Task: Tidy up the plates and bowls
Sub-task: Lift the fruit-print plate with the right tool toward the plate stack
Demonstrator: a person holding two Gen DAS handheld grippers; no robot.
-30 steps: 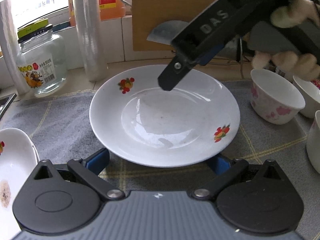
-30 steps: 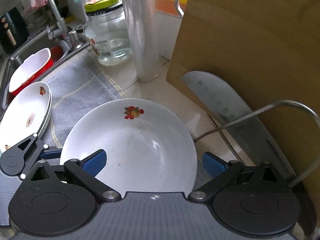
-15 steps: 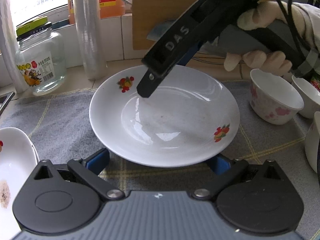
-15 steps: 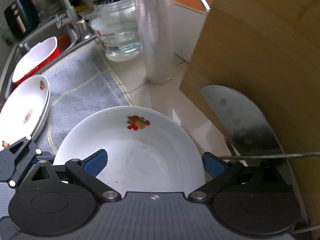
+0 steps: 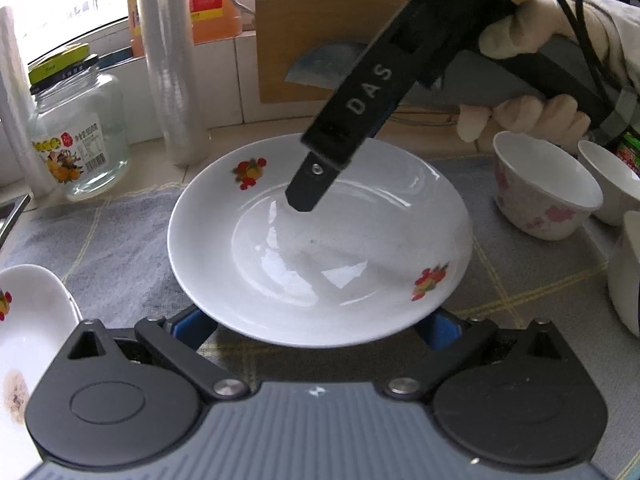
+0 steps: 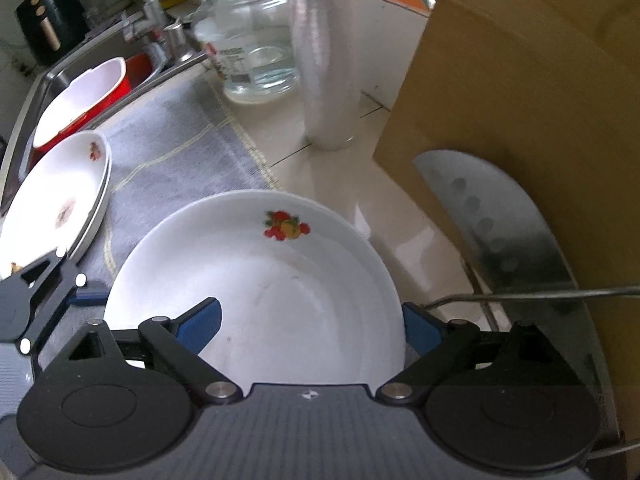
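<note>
Plate between both grippers on the desk mat

I saw the white plate (image 5: 320, 240) on the grey mat (image 5: 112, 240); my right gripper (image 6: 312, 320) had its jaws narrowing around its rim, untouched; left gripper (image 5: 316, 324) gaped wide.

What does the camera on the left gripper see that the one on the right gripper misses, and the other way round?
Only the left wrist view shows the small floral bowls and the gloved hand holding the right gripper over the plate. Only the right wrist view shows the sink, the faucet and the red-and-white dish. Both show the big fruit-patterned plate, the glass jar, the grey cloth, the wooden board and the stacked plates.
</note>
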